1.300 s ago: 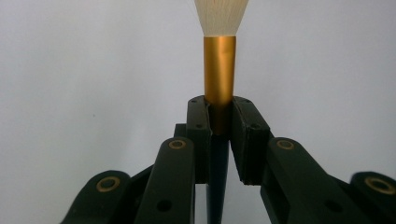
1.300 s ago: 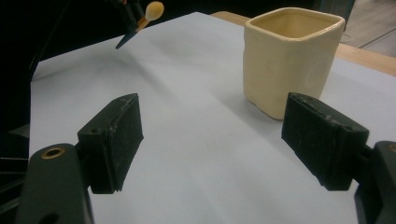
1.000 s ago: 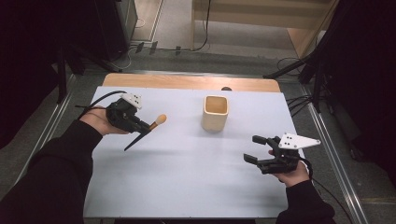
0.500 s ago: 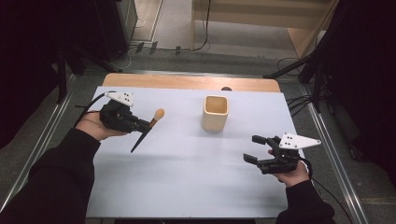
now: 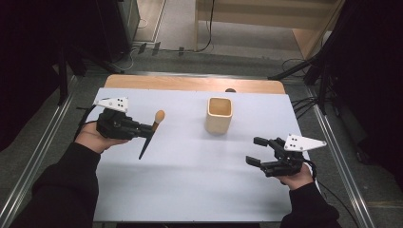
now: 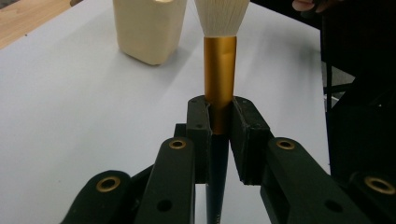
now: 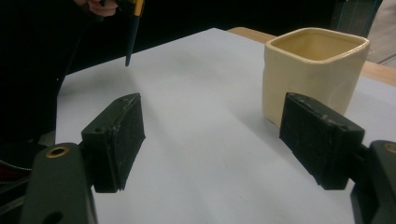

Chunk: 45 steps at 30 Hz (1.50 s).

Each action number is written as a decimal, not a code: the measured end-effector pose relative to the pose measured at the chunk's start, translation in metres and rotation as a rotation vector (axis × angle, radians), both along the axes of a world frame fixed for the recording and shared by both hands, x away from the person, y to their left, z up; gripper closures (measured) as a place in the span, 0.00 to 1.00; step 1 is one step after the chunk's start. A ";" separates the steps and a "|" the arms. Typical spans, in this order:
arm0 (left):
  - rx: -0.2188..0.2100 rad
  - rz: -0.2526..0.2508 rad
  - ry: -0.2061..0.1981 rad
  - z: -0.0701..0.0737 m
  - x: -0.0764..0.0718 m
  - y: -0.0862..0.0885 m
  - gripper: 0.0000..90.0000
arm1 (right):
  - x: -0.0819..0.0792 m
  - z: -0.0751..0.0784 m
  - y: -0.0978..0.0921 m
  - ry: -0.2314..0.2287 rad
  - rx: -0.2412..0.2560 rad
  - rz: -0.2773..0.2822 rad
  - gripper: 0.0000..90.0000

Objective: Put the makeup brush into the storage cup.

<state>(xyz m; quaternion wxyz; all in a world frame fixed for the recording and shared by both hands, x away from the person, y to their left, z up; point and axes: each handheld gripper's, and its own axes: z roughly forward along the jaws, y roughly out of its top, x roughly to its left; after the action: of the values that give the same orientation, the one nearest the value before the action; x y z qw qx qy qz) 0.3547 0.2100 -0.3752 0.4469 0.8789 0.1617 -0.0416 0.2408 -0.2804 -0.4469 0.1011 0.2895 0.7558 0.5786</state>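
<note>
A makeup brush [image 5: 151, 133] with a gold ferrule, pale bristles and a dark tapered handle hangs tilted above the white table's left side. My left gripper [image 5: 145, 130] is shut on it. In the left gripper view, the jaws [image 6: 219, 116] clamp the brush [image 6: 219, 65] just below the ferrule, bristles pointing toward a cream square cup [image 6: 149, 28]. The cup [image 5: 219, 115] stands upright at the centre back and looks empty. My right gripper [image 5: 253, 150] rests low at the right front, open, with nothing between its pads [image 7: 116, 140]. Beyond them stands the cup [image 7: 313, 70], and farther off is the brush handle [image 7: 133, 32].
A white mat [image 5: 190, 185] covers the table, and a bare wooden strip [image 5: 190, 83] runs along its far edge. A small dark object [image 5: 230, 90] sits on that strip behind the cup. Metal rails and cables lie on the floor around the table.
My left hand has shifted slightly left and turned, swinging the held brush a little; its head sits slightly farther back. The right gripper and the cup have not moved.
</note>
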 end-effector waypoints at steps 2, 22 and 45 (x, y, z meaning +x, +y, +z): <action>-0.028 0.006 -0.001 -0.001 -0.004 0.002 0.88 | 0.001 0.000 0.002 0.010 0.004 0.004 0.23; -0.120 0.002 -0.050 -0.008 -0.036 -0.002 0.88 | 0.012 0.015 0.032 -0.002 0.013 0.068 0.24; -0.136 -0.032 -0.044 -0.010 -0.045 -0.026 0.88 | 0.037 0.028 0.080 -0.005 0.036 0.152 0.21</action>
<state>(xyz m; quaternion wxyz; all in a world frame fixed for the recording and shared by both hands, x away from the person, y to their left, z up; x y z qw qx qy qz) 0.3101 0.1836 -0.3849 0.5084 0.8496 0.1346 -0.0406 0.2783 -0.2008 -0.4192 0.0536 0.2318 0.7648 0.5987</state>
